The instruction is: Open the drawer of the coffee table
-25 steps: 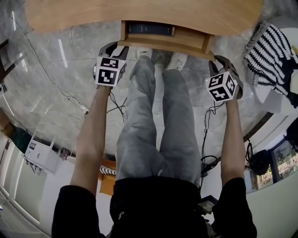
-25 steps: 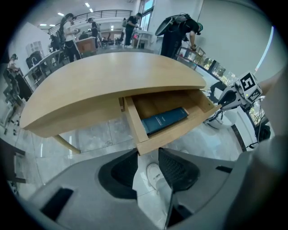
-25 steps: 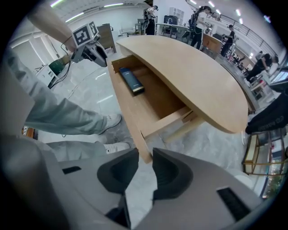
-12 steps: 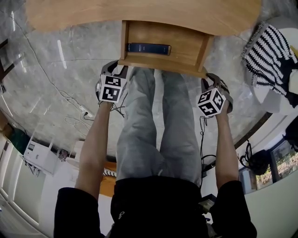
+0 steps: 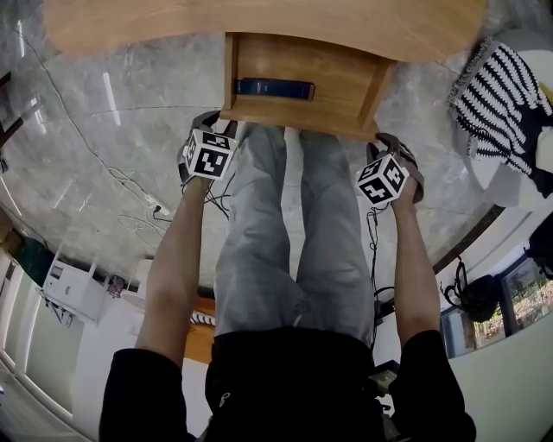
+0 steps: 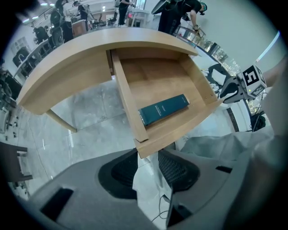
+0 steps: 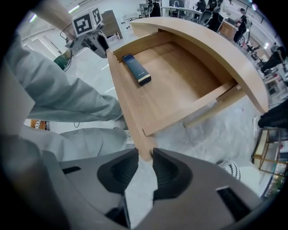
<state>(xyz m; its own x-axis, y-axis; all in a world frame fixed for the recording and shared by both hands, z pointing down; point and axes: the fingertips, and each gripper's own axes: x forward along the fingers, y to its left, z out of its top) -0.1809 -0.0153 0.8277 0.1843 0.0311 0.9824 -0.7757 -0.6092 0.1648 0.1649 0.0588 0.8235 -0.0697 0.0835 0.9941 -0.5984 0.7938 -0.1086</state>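
Clamping the front board [image 5: 298, 118] of the drawer [image 5: 302, 69], the left tongs [image 6: 148, 157] are pinching its left end and the right tongs [image 7: 144, 158] its right end, pads pressing on wood. The drawer is standing well out from the near edge of the surface [image 5: 259, 22], with one dark book [image 5: 275, 87] lying inside near the front. It is looking like a stiff, fairly light wooden box, probably sliding easily. The board is showing no handle and seems smooth, so a grip there is likely relying on friction. Holding both ends is suiting it best, since an uneven pull may be twisting it in its track.
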